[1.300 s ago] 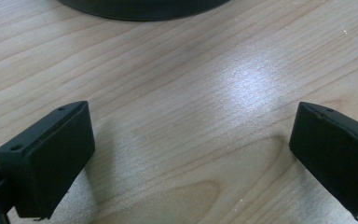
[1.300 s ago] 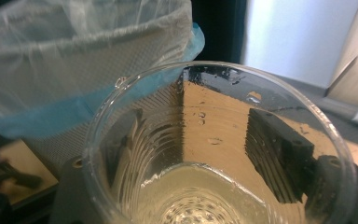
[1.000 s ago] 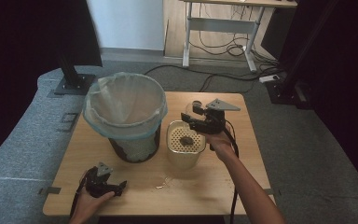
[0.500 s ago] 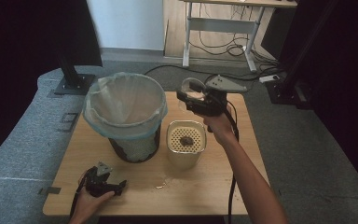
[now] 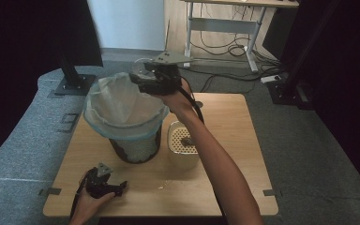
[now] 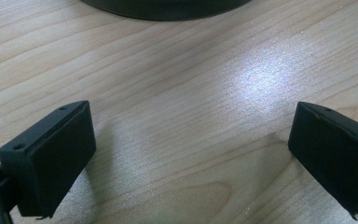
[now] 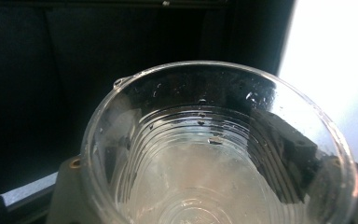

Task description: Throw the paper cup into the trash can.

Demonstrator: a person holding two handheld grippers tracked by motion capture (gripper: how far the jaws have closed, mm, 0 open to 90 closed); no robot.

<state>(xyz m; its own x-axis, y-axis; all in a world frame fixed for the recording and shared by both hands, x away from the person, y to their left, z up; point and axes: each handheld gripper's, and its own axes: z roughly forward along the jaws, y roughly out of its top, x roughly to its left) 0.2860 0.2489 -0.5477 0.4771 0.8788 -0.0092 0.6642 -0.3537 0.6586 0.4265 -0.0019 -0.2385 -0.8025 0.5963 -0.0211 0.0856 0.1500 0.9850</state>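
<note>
Grey carpet floor (image 5: 318, 140), dark curtains (image 5: 23, 33) either side, white-legged desk (image 5: 225, 23) with cables (image 5: 220, 79) behind.

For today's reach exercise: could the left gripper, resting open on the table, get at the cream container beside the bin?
Probably yes. The left gripper sits open on the table, and bare wood lies between it and the cream container; the bin stands off that path.

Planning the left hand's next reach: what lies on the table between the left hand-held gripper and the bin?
Bare wood. In the high view, the left hand-held gripper and bin have only tabletop between them; the left gripper view shows the same.
</note>
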